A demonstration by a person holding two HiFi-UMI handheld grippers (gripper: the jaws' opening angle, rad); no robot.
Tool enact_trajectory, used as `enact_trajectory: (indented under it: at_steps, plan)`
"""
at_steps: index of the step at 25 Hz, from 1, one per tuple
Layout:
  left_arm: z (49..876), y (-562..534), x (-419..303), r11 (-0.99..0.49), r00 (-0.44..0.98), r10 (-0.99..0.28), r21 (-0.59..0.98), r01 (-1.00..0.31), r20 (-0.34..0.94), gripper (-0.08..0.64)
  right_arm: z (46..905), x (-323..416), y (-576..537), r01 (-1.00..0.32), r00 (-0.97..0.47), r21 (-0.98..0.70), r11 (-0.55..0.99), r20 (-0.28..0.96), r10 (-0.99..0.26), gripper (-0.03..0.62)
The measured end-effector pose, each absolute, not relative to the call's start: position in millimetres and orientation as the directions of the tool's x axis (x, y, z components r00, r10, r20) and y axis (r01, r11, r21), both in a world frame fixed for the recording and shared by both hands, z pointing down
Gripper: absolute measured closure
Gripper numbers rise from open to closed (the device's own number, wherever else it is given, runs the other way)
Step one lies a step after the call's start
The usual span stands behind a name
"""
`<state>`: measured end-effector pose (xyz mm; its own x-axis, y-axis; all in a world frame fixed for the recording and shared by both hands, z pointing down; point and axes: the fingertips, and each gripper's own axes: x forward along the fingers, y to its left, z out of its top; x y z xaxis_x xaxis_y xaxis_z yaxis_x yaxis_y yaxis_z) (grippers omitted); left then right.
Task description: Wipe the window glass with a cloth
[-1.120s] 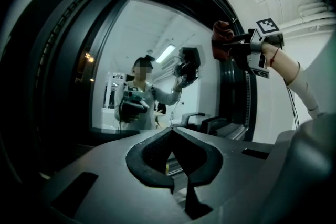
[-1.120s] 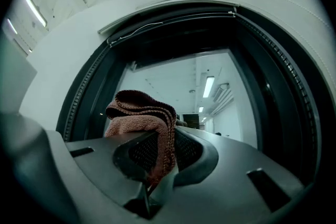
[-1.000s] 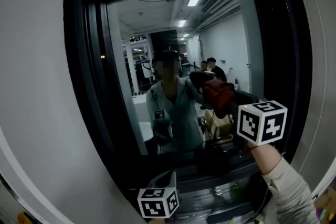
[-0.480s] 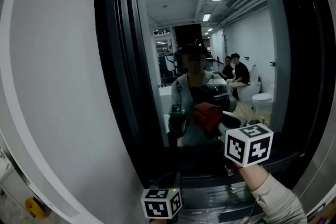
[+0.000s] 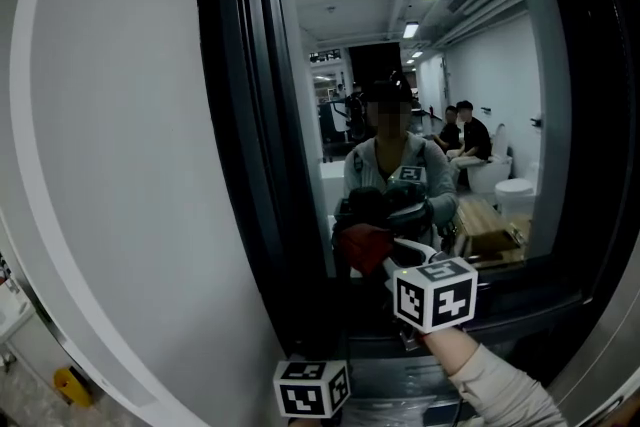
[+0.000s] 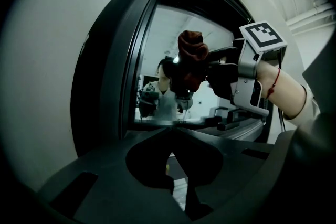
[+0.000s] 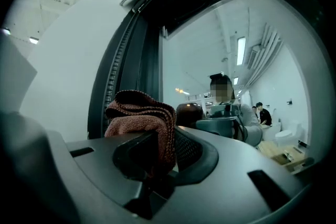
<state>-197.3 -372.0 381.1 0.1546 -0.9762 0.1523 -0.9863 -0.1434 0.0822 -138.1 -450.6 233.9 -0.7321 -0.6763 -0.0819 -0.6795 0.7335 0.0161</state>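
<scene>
Leftward and lower than a second ago, the rust-red cloth (image 5: 365, 245) now sits at the pane's 6 o'clock. Nearest, the left hand-held gripper (image 6: 170, 132) is closed on nothing. The right hand-held gripper (image 7: 152, 157) clamps the cloth's bunched folds. The cloth looks soft and light, so a mid-fold pinch probably suits it. Beyond, the window glass (image 5: 480, 75) looks hard, smooth and breakable. No writing is readable.
</scene>
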Motion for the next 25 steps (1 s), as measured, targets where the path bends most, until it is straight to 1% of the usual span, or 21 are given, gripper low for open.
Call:
enact_trajectory:
  at_steps: [5,12,17,25]
  plan:
    - [382.6,-373.9,-199.5,-0.137,0.149,-0.977,0.086,-0.987,0.15,0.557,239.6,-144.9,-456.7,-0.683,-0.729,0.029,0.729,-0.078,-0.68,0.541]
    - [380.0,-377.5,-192.6,-0.149,0.16,-0.977,0.084,-0.985,0.144,0.557,237.2,-130.0,-459.5,-0.694,-0.72,0.045,0.719,-0.075,-0.69,0.541]
    - [378.2,-383.0,-178.7,-0.176,0.186,-0.972,0.08,-0.981,0.141,0.557,236.3,-102.6,-464.2,-0.719,-0.694,0.048,0.693,-0.075,-0.716,0.541]
    - [373.0,-389.3,-144.2,-0.241,0.248,-0.959,0.066,-0.968,0.134,0.557,232.1,-39.4,-472.3,-0.783,-0.621,0.032,0.621,-0.087,-0.779,0.541]
